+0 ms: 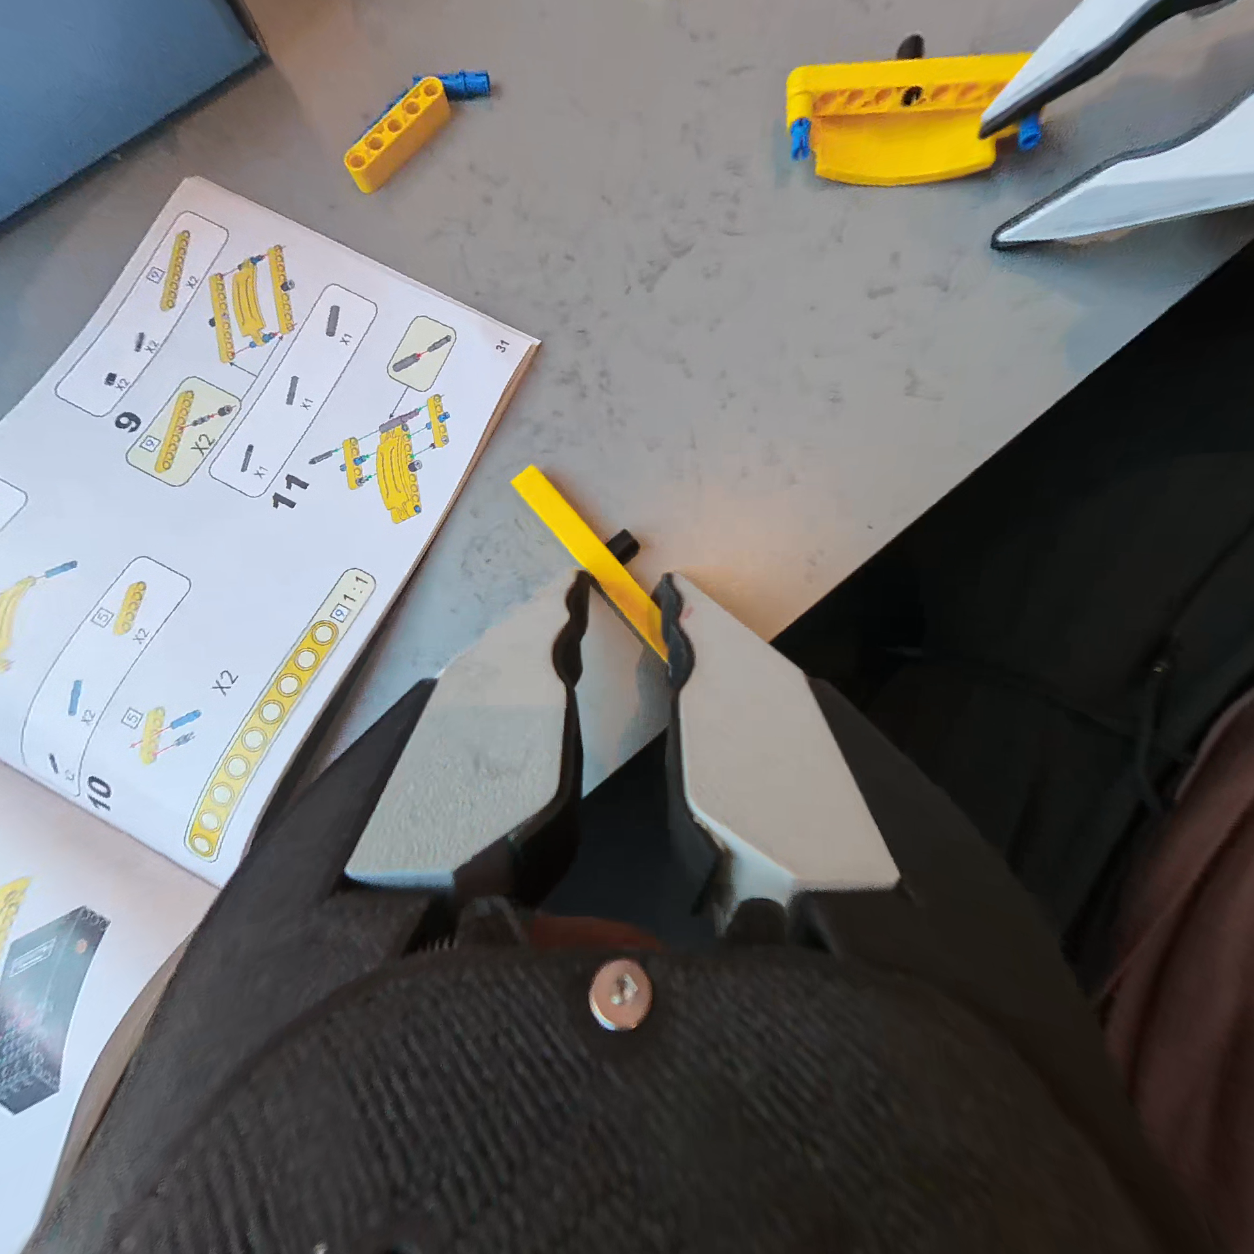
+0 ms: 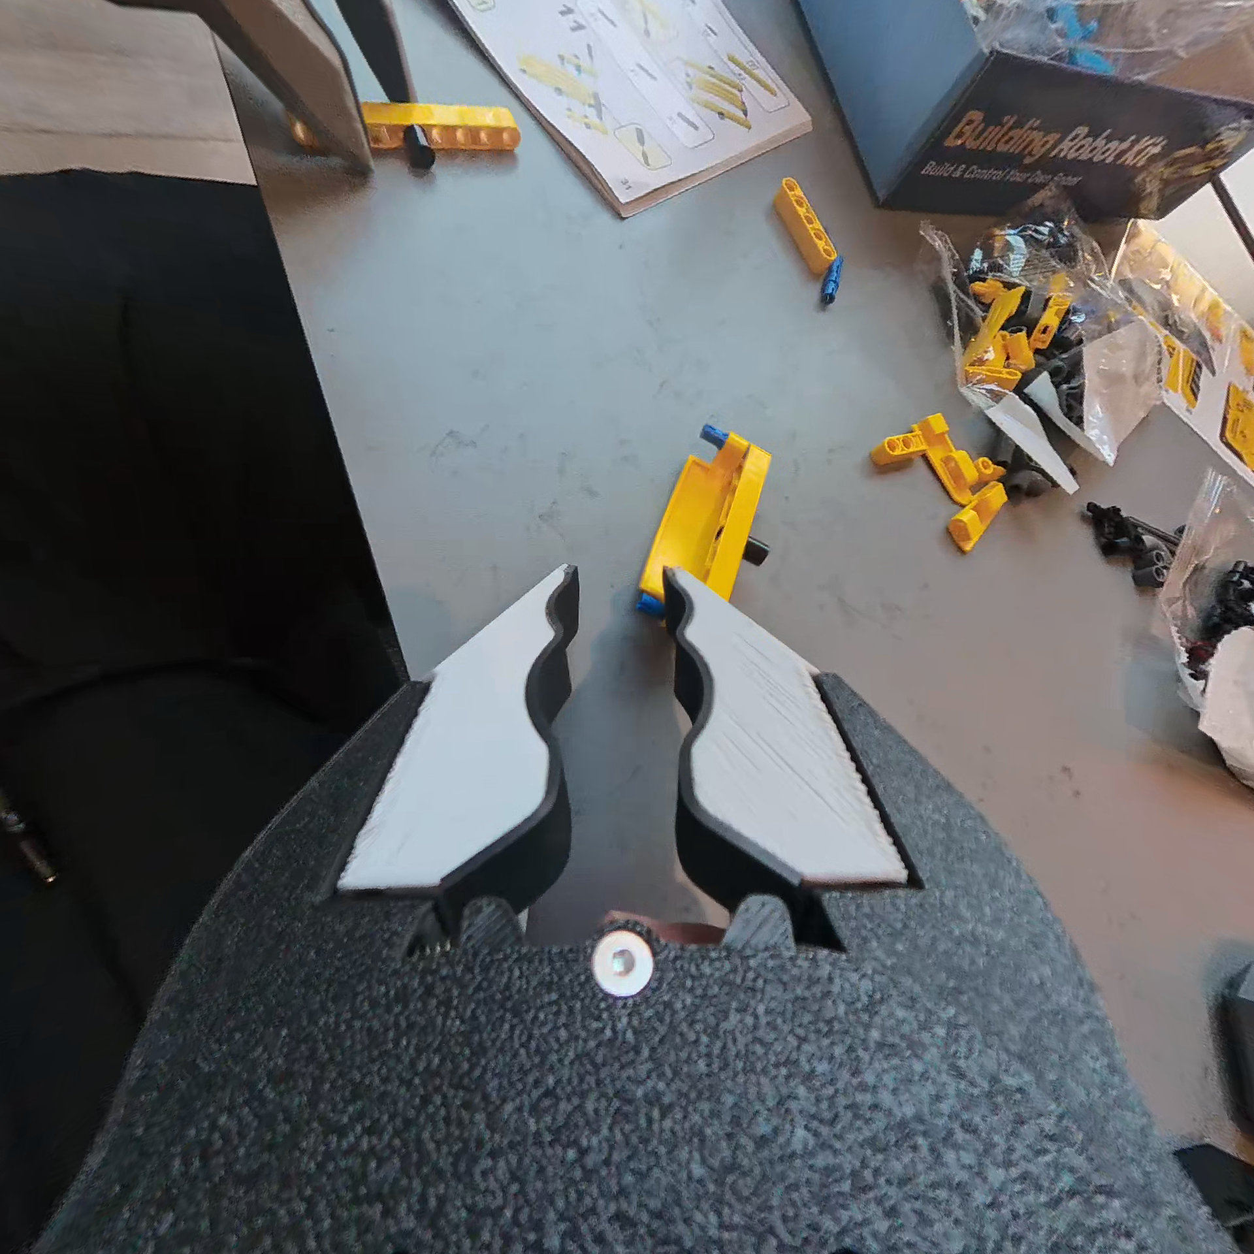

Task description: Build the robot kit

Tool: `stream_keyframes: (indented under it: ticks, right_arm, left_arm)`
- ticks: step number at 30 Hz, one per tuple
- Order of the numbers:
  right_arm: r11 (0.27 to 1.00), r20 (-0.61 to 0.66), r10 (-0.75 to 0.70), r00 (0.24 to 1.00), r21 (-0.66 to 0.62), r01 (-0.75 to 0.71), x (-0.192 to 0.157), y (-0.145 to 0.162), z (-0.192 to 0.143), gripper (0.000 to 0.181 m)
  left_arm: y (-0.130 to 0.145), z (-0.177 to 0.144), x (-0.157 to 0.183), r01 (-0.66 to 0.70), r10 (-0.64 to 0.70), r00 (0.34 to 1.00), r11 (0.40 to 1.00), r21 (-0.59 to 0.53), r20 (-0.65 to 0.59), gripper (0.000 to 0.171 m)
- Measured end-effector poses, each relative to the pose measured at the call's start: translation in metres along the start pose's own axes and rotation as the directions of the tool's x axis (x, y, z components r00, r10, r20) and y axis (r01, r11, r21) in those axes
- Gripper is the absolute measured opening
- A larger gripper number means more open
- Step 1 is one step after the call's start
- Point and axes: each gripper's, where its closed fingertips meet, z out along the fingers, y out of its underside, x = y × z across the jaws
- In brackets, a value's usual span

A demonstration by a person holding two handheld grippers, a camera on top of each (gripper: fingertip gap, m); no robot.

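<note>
Between the jaws, frame centre: left gripper [image 1: 624, 614] clamps a yellow beam [image 1: 583, 543], its length pointing upper left.
Right gripper [image 2: 621, 587]: jaws apart, empty; yellow curved assembly [image 2: 706, 522] just ahead, touching the right fingertip.

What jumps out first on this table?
The left gripper pinches a long yellow beam near the table's edge. The right gripper hangs open beside a curved yellow piece with blue pins. An open instruction booklet lies to the left.
</note>
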Motion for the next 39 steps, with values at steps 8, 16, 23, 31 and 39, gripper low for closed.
stream_keyframes:
  ticks: [8,16,23,31,39]
  right_arm:
    - [0.999,-0.068,-0.039,0.997,-0.007,0.039,0.012,0.006,-0.003,0.027]
    - [0.997,-0.081,-0.044,0.996,0.056,0.049,0.016,0.002,-0.011,0.031]
    - [0.947,-0.158,-0.259,0.953,0.152,0.282,0.006,-0.024,-0.029,0.03]
    - [0.648,-0.366,-0.698,0.615,0.042,0.761,-0.035,-0.043,-0.036,0.024]
    - [0.507,-0.384,-0.806,0.451,-0.054,0.86,-0.043,-0.035,-0.034,0.008]
  left_arm:
    - [0.0,0.0,-0.005,-0.053,0.052,0.998,0.998,0.021,0.021,0.007]
    - [-0.006,0.002,0.007,-0.107,0.112,0.992,0.991,0.084,-0.05,0.006]
    - [-0.034,0.001,0.069,-0.126,0.158,0.961,0.98,0.152,-0.228,0.006]
    - [-0.055,0.004,0.123,0.036,0.057,0.873,0.983,0.18,-0.484,0.005]
    - [-0.055,0.007,0.128,0.037,0.052,0.864,0.985,0.167,-0.5,0.005]
